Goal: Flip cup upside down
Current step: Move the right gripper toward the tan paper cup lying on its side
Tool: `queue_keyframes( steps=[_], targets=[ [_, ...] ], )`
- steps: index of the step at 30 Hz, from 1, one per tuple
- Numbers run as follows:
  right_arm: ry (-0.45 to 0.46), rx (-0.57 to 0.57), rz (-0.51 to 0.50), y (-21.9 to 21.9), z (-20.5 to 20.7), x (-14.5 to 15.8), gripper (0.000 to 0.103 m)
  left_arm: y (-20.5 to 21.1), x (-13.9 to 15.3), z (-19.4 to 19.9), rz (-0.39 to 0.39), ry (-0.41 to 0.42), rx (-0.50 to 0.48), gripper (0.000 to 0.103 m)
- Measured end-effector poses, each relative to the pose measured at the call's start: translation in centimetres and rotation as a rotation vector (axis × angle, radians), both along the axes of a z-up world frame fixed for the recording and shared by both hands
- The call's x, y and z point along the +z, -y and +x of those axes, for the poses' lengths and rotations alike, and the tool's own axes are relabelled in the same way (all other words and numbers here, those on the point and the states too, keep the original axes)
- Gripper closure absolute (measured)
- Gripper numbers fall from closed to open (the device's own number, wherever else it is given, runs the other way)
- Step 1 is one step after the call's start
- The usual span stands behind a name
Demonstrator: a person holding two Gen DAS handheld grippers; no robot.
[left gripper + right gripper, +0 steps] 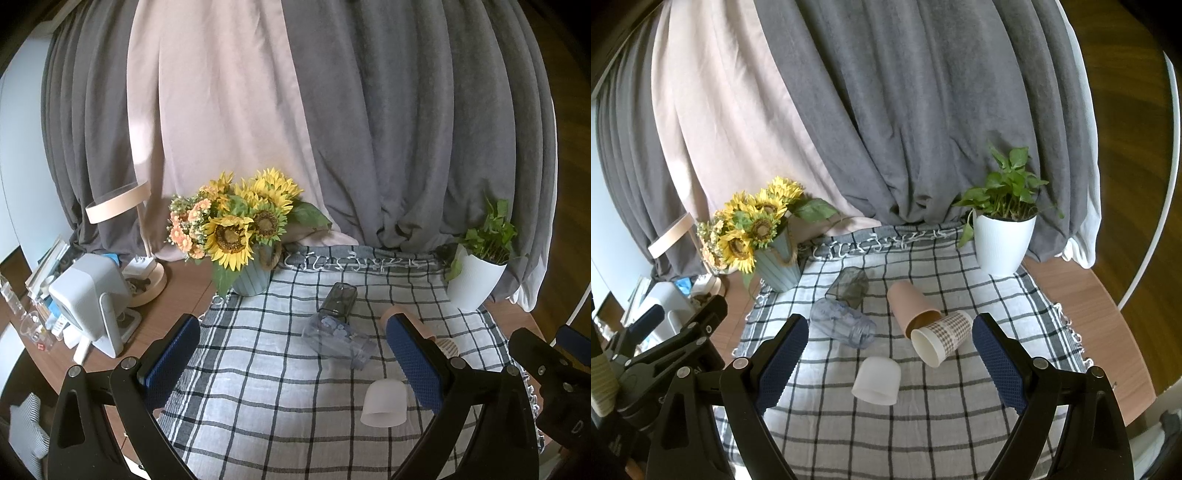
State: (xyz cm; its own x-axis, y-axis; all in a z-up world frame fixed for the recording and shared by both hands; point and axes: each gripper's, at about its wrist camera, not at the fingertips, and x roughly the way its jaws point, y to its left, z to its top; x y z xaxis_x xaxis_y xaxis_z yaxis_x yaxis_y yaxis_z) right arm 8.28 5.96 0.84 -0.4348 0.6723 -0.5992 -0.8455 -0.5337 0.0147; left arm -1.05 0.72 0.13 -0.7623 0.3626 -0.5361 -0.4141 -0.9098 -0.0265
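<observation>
Several cups sit on a checked cloth point(923, 424). A white frosted cup point(876, 380) stands upside down near the front; it also shows in the left wrist view point(384, 403). A clear cup point(844, 322) point(338, 339), a dark smoky cup point(849, 286) point(339, 300), a pink cup point(911, 304) and a checked paper cup point(943, 336) lie on their sides. My left gripper point(295, 339) is open and empty above the cloth. My right gripper point(890, 334) is open and empty, with the cups ahead of it.
A sunflower pot point(240, 236) point(764, 236) stands at the cloth's back left, a white plant pot point(1003, 236) point(476, 273) at the back right. A lamp point(125, 236), a white device point(92, 295) and clutter fill the table's left side. Curtains hang behind.
</observation>
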Motion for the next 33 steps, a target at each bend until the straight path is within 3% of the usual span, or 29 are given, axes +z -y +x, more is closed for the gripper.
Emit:
queue_keyframes(
  steps=[21,27,33],
  targets=[
    [0.001,-0.003,-0.006,-0.5,-0.1,-0.5,0.012,-0.3,-0.6,-0.6,-0.002,0.024,-0.089,0.000],
    [0.016,0.000,-0.040,-2.4,-0.8,-1.0,0.012,-2.5,-1.9,-2.8,-0.032,0.091,-0.083,0.000],
    [0.083,0.044,-0.127,-7.0,-3.0,-2.3,0.013,-5.3,-3.7,-5.4,-0.061,0.144,-0.065,0.000]
  ],
)
